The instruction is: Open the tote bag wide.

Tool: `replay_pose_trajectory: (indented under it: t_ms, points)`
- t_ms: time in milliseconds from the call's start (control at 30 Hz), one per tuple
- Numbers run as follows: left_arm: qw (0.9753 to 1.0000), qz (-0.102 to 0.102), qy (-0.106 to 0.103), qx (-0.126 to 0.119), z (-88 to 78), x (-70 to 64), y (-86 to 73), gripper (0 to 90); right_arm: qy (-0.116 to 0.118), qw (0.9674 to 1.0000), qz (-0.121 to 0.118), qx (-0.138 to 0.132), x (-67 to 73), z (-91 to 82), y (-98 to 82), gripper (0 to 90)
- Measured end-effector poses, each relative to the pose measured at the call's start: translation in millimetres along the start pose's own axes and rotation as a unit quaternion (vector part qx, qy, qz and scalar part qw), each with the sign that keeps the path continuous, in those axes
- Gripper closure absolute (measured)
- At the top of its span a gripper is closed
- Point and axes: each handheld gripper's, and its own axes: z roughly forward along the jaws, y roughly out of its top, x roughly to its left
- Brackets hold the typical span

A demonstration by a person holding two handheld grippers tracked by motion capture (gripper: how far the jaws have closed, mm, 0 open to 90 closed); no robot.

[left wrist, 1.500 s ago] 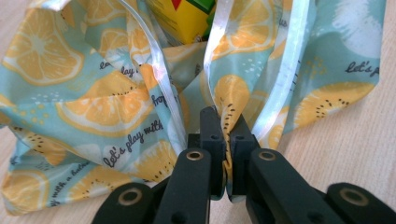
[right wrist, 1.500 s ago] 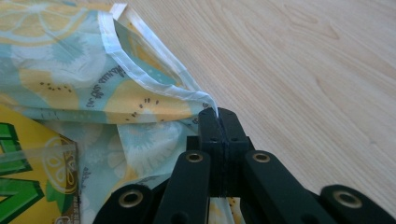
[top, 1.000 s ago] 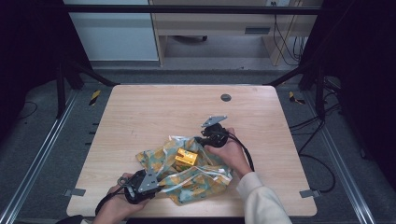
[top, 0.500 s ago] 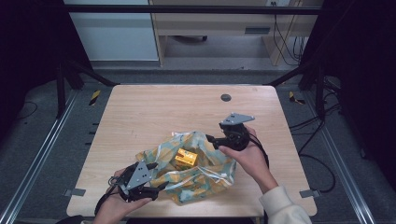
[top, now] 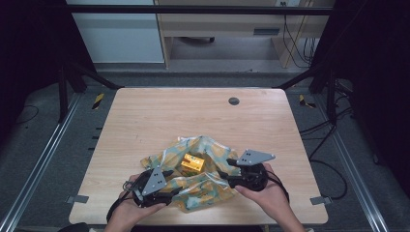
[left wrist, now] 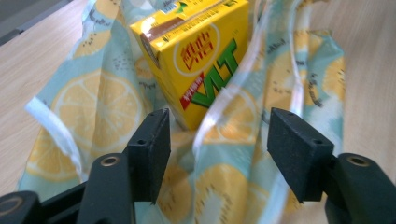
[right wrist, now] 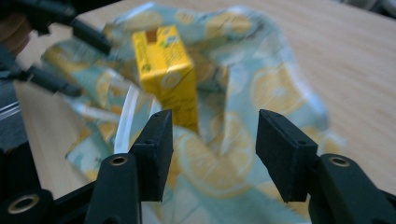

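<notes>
Either side of the lemon-print bag, both tongs point inward, part-open, having just narrowed, empty.

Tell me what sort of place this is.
Probably a lab recording station: a light wooden table inside a black metal frame, loose cables behind it, and metal floor rails alongside.

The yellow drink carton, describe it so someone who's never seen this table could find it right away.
Start at the wooden table and go to the lemon-print cloth near its front edge, between the left gripper and right gripper. The drink carton sits on that cloth: a small bright yellow box with green and red lettering, the only rigid, boxy thing there.
</notes>
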Motion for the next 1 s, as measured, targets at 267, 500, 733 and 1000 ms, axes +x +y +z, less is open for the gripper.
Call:
replay_pose_trajectory:
  t_ms: [267,500,733,1000]
  points:
    - [0.9986,0.029,-0.024,0.036,11.7,-9.5,-1.2,36.6,0.036,0.9988,-0.012,0.032,12.9,19.2,-25.5,50.8]
    - [0.9898,0.054,-0.054,0.121,23.6,-14.5,-16.4,36.1,0.049,0.9931,-0.047,0.095,23.5,29.6,-40.3,70.1]
    - [0.9858,0.082,-0.064,0.131,28.0,-21.9,-16.0,61.3,0.065,0.9895,-0.066,0.110,25.9,30.9,-41.1,90.0]
    - [0.9833,0.072,-0.066,0.154,25.6,-16.7,-19.9,88.7,0.075,0.9823,-0.094,0.143,28.8,28.4,-45.9,90.0]
